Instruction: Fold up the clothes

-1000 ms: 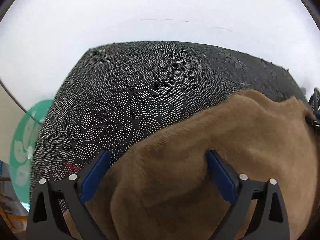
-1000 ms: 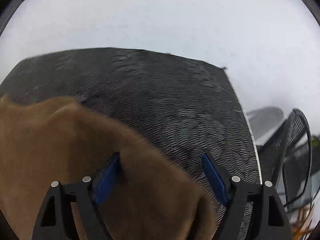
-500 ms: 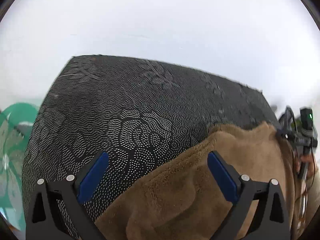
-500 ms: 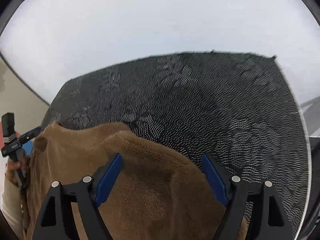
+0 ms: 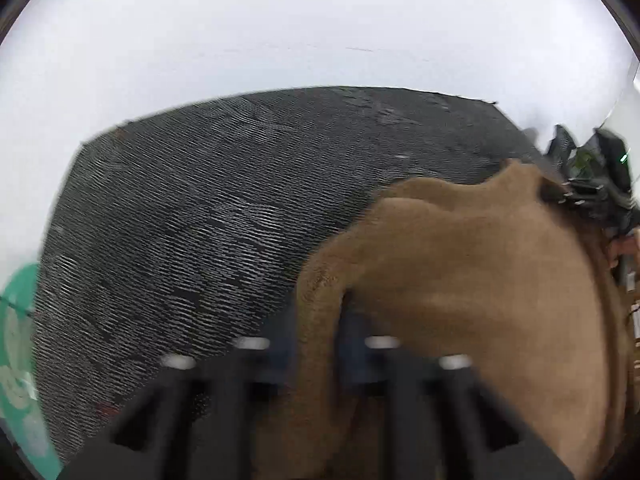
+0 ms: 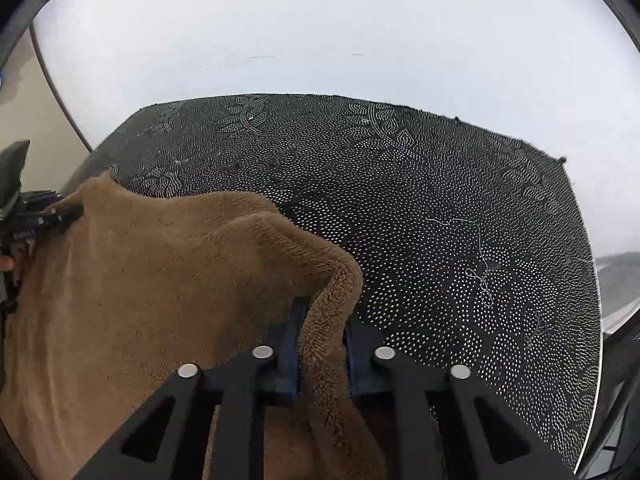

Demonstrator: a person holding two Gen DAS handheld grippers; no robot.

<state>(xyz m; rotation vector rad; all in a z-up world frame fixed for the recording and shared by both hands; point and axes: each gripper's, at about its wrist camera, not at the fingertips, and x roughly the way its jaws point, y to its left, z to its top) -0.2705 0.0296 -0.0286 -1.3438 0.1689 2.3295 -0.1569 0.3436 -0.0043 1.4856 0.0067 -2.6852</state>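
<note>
1. Two grippers point steeply down at a dark mat [image 6: 440,208], each clenched on the same brown fleece garment [image 6: 152,280].
2. Seen from the right wrist, the right gripper [image 6: 322,344] has its blue pads [image 6: 290,352] pressed against a raised ridge of the fleece, which stands pinched between them and runs back under the black finger frames.
3. Seen from the left wrist, the left gripper [image 5: 318,344] is blurred, yet its two fingers stand close together with a fold of the garment [image 5: 460,280] squeezed between them.
4. Each gripper shows at the edge of the other's view: the left one [image 6: 52,216] bites the garment's far left corner in the right wrist picture, with part of a hand [image 6: 6,264] below it; the right one [image 5: 560,196] holds the far right corner in the left wrist picture.
5. Between the two grips the fleece hangs in a broad sagging sheet, lifted at both held points, over the near part of the mat.
6. Fleece texture is thick, plush and tan, with a rolled fuzzy edge at the right gripper.
7. Black and rectangular, the mat bears pale dots forming floral scallops, and a loose thread [image 6: 478,264] lies on it.
8. Beneath the mat is a plain white tabletop [image 6: 320,40].
9. At the left wrist picture's lower left edge shows a green patterned object [image 5: 16,360].
</note>
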